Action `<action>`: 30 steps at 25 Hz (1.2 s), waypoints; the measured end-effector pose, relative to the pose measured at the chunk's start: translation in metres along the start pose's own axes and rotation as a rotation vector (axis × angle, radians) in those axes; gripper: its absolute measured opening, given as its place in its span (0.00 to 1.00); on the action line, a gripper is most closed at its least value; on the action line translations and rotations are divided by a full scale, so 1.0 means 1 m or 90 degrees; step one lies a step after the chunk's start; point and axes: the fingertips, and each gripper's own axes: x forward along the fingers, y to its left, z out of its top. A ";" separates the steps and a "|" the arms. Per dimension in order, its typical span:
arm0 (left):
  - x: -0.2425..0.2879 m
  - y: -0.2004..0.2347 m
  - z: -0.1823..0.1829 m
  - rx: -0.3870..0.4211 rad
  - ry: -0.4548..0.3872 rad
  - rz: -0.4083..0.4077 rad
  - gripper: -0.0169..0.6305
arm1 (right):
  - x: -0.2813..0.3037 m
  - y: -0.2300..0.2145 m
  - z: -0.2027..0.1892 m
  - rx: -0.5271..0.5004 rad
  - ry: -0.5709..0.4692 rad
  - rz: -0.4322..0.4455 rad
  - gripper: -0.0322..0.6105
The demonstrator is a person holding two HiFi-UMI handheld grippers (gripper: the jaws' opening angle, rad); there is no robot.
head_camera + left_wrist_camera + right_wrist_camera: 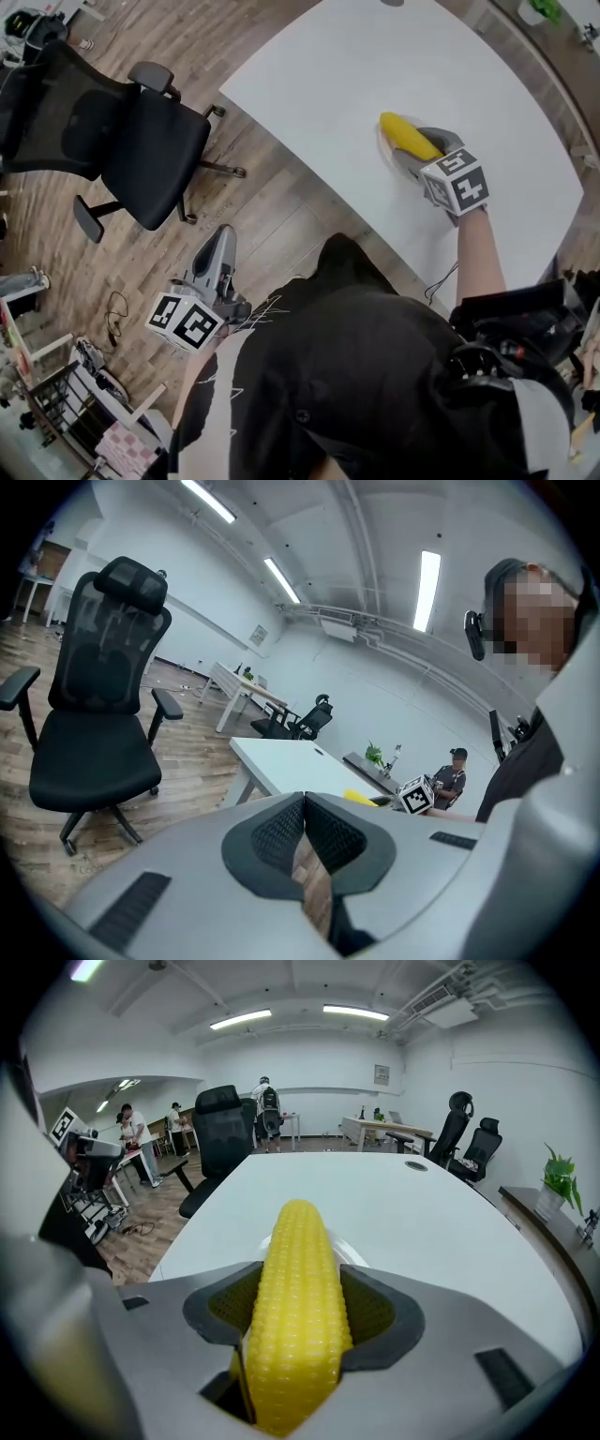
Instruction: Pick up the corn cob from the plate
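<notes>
A yellow corn cob point(296, 1307) lies lengthwise between the jaws of my right gripper point(298, 1321), which is shut on it. In the head view the corn cob point(409, 136) sticks out past the right gripper point(424, 155) over the white table, above a white plate point(387, 150) that is mostly hidden. A sliver of the plate point(349, 1254) shows behind the cob. My left gripper point(217, 255) hangs off the table over the wooden floor; its jaws meet with nothing between them, so the left gripper point(305, 841) is shut.
The white table point(375, 75) spreads ahead and to the right. A black office chair point(122, 141) stands on the floor to the left. People and more desks are far off in the room.
</notes>
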 end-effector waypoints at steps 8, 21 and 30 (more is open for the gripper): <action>-0.009 -0.004 0.012 0.008 -0.035 -0.024 0.05 | -0.027 -0.005 0.017 0.025 -0.047 -0.050 0.45; 0.021 -0.046 0.045 0.034 -0.078 -0.124 0.05 | -0.076 0.001 0.053 0.300 -0.279 -0.044 0.46; 0.053 -0.072 0.038 0.045 -0.044 -0.187 0.05 | -0.082 0.037 0.042 0.350 -0.293 0.016 0.46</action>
